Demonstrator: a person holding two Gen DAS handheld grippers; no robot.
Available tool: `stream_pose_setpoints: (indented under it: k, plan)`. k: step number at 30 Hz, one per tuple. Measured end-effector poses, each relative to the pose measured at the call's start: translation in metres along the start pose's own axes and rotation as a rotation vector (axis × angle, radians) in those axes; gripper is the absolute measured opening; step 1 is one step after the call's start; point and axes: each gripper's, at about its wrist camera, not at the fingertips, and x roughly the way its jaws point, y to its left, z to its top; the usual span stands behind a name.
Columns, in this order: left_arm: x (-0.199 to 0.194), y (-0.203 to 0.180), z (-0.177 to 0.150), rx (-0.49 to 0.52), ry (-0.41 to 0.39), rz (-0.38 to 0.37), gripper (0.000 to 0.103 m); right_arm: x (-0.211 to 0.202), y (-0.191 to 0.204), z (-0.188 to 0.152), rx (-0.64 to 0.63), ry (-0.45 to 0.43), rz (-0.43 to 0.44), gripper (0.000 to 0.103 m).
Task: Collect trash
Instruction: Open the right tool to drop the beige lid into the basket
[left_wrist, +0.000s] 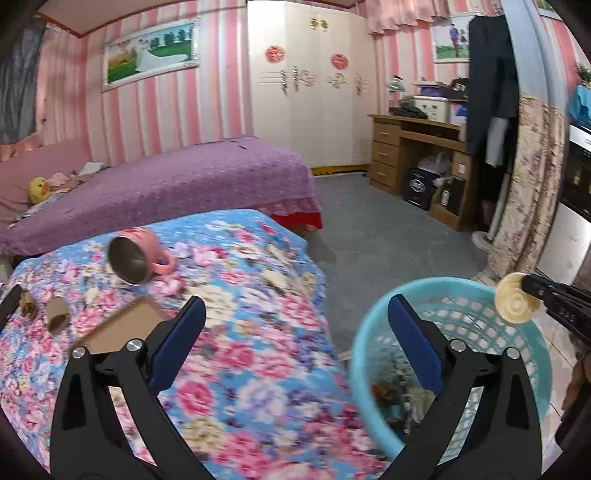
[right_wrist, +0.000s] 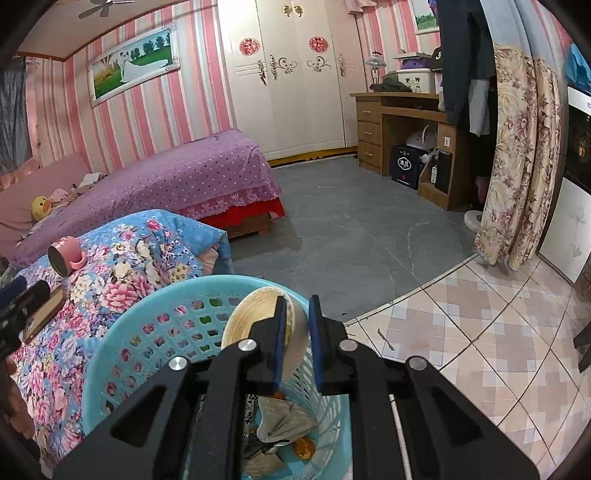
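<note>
My left gripper (left_wrist: 295, 301) stands open with nothing between its fingers, spanning the edge of the floral bedspread (left_wrist: 258, 280) and the rim of the teal plastic basket (left_wrist: 356, 354). My right gripper (right_wrist: 298, 300) is shut on the wall of a cream paper bowl (right_wrist: 251, 314), held over the basket (right_wrist: 147, 332); the bowl (left_wrist: 515, 301) also shows at the right of the left wrist view. Crumpled paper and other trash (right_wrist: 280, 424) lie in the basket's bottom. On the bedspread lie a flat cardboard piece (left_wrist: 122, 325) and brown cardboard rolls (left_wrist: 57, 314).
A pink mug (left_wrist: 140, 254) lies on its side on the floral bedspread. Behind it is a purple bed (left_wrist: 184, 177). Grey carpet (right_wrist: 351, 229) and tiled floor (right_wrist: 480, 332) spread to the right, with a wooden desk (right_wrist: 399, 110) and a flowered curtain (right_wrist: 524, 155) beyond.
</note>
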Motion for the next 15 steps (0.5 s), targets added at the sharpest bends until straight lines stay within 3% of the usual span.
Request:
stream_pose_setpoints:
  k: [6,8,9,10,12,15]
  plan:
    - [-0.005,0.027,-0.002,-0.020,0.003,0.041,0.097,0.001,0.014,0.002,-0.016,0.003,-0.004,0.017]
    - [-0.008,0.038,-0.002,-0.026,0.000,0.055,0.097,0.002,0.017,0.002,-0.015,0.004,-0.004,0.033]
    - [-0.010,0.042,-0.002,-0.027,-0.002,0.060,0.097,0.002,0.019,0.003,-0.012,0.003,-0.007,0.048]
    - [-0.012,0.047,-0.002,-0.029,-0.004,0.067,0.097,0.001,0.020,0.003,-0.009,-0.003,-0.007,0.055]
    - [-0.015,0.056,-0.001,-0.034,-0.009,0.081,0.097,-0.001,0.024,0.005,-0.006,-0.012,-0.009,0.060]
    - [-0.022,0.073,0.002,-0.046,-0.017,0.107,0.097,-0.002,0.029,0.007,-0.002,-0.023,-0.018,0.076]
